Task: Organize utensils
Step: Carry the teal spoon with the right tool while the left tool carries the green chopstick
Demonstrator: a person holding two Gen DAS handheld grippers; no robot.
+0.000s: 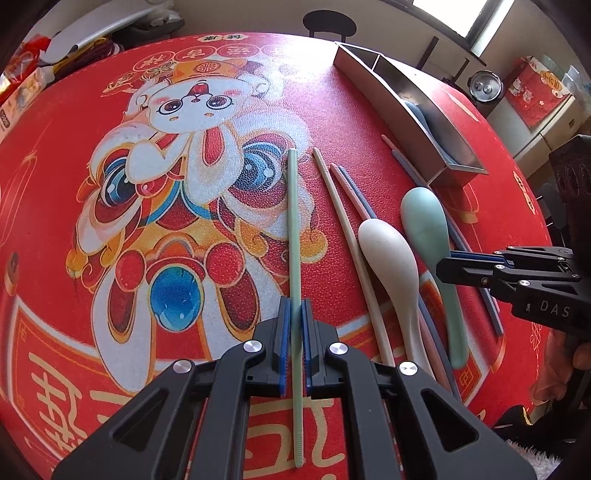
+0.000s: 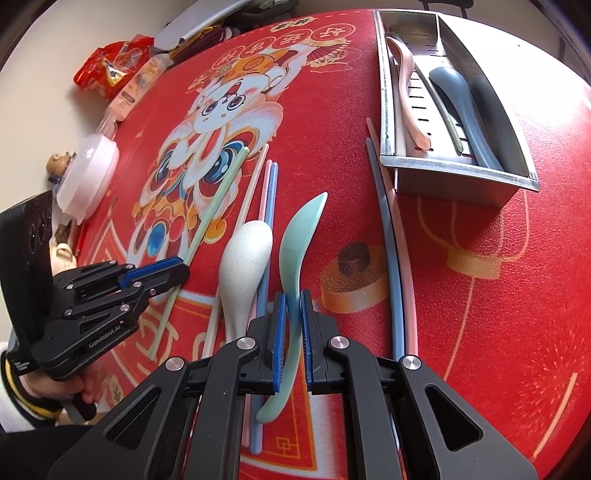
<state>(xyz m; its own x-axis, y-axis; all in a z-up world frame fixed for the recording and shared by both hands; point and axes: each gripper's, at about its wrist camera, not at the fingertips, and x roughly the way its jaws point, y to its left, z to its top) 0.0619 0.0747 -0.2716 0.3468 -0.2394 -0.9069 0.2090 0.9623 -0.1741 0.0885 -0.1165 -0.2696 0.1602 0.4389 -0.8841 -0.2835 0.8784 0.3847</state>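
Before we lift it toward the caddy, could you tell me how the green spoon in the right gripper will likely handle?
The green spoon looks stiff and probably light. Its smooth, curved handle sits between the right gripper pads, so it may pivot bowl-down.

We are in a home, at a dining table. A red festive tablecloth [image 1: 332, 122] covers it, with snack packets [image 2: 110, 70] and a white lidded bowl [image 2: 88, 166] along its left edge in the right wrist view. In the left wrist view, a chair back [image 1: 328, 20] stands top centre, a window [image 1: 465, 13] upper right, and a pressure cooker [image 1: 484, 88] sits right.
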